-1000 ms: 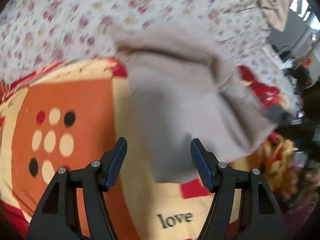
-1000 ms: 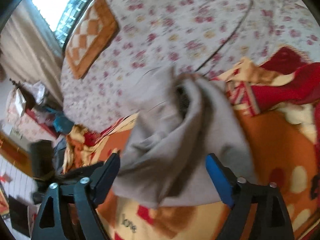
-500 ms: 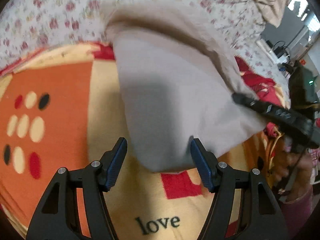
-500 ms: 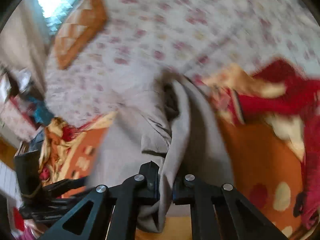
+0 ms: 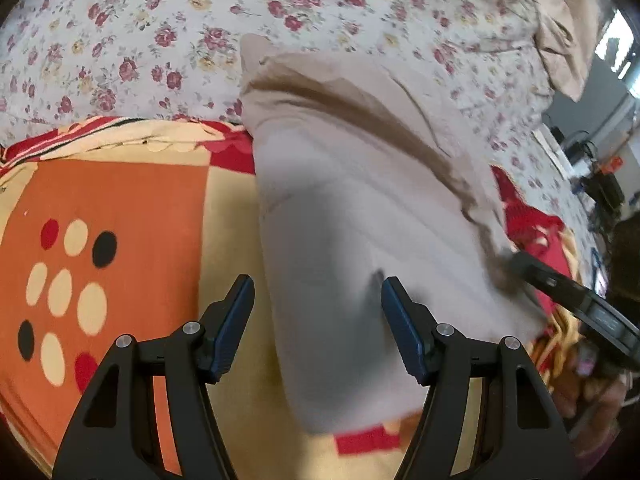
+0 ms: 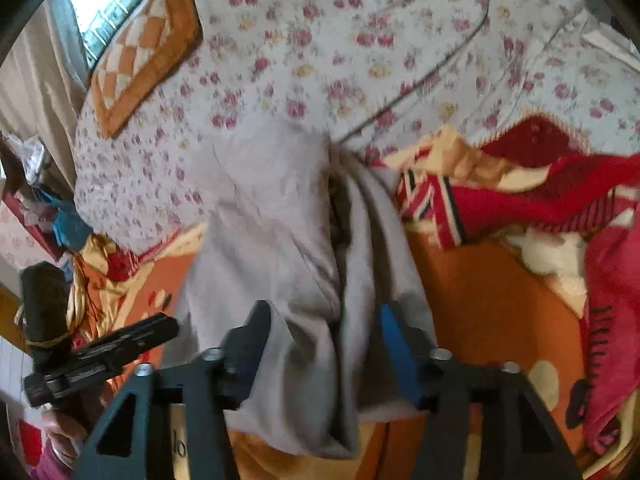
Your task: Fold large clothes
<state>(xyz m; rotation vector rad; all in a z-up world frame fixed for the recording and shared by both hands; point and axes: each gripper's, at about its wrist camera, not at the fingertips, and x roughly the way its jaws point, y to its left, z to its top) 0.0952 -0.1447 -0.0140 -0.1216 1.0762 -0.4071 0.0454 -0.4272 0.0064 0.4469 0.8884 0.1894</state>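
- Half a second ago the right gripper [image 6: 324, 344] had its fingers pinched tight on a fold of the beige garment [image 5: 360, 248]; now they stand apart, with bunched cloth lying loose between them.
- The left gripper [image 5: 318, 328] is as it was: fingers wide apart, gripping nothing, poised over the near edge of the garment.
- In the left wrist view the garment has dropped lower and spread over the orange blanket [image 5: 120, 208].
- The garment lies on the bed, half on the orange, cream and red blanket and half on the flowered sheet [image 5: 140, 40].
- Its long axis runs from the grippers away toward the flowered sheet, the far end narrowing to a folded corner.
- In the right wrist view a deep crease runs lengthwise down the garment [image 6: 280, 240].
- An orange checked pillow [image 6: 144, 48] lies at the far left.
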